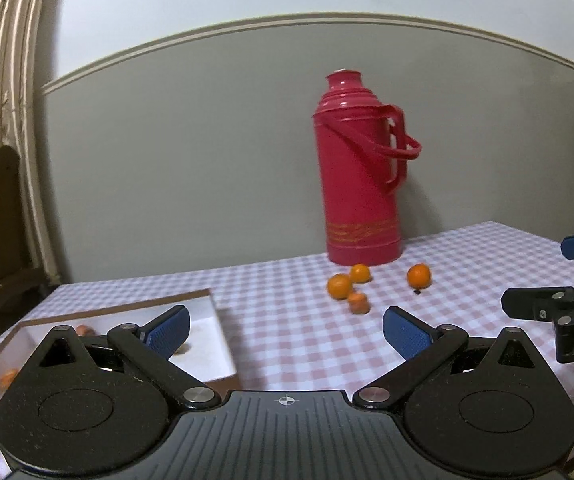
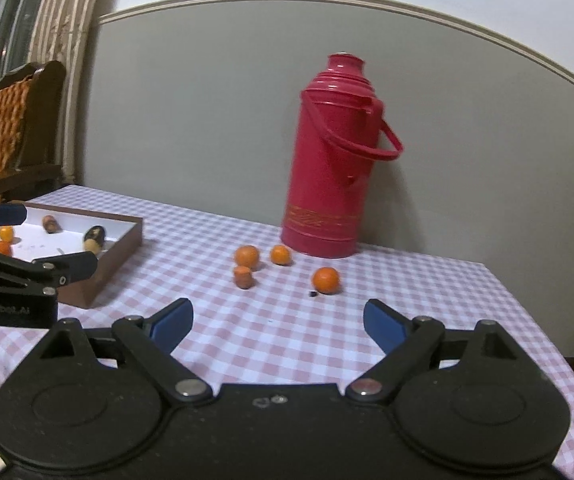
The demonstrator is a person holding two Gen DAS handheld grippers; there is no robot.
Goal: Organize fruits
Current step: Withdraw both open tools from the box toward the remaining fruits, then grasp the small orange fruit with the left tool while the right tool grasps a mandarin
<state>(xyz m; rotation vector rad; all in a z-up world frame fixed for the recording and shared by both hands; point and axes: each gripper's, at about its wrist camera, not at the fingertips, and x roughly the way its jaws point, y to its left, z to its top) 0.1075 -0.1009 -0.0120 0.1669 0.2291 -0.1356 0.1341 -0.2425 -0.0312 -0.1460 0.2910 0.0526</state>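
Lying loose at twelve o'clock: three round oranges [image 2: 246,256], one stubby orange piece [image 2: 243,277]; more sitting in brown box [image 2: 123,248] at ten.

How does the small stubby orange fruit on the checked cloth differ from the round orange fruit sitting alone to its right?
The stubby orange fruit is smaller, duller and squat with a flattened top; the lone round orange fruit is bigger, brighter and ball-shaped. The stubby one sits close to two other round fruits; the lone one sits apart. Both rest loose on the pink checked tablecloth.

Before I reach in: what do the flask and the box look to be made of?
The red flask looks like glossy moulded plastic: bright highlights, ridged cap, thin loop handle; painted metal can't be ruled out. The box looks like cardboard, matte brown outside, plain white inside, with thin straight walls.
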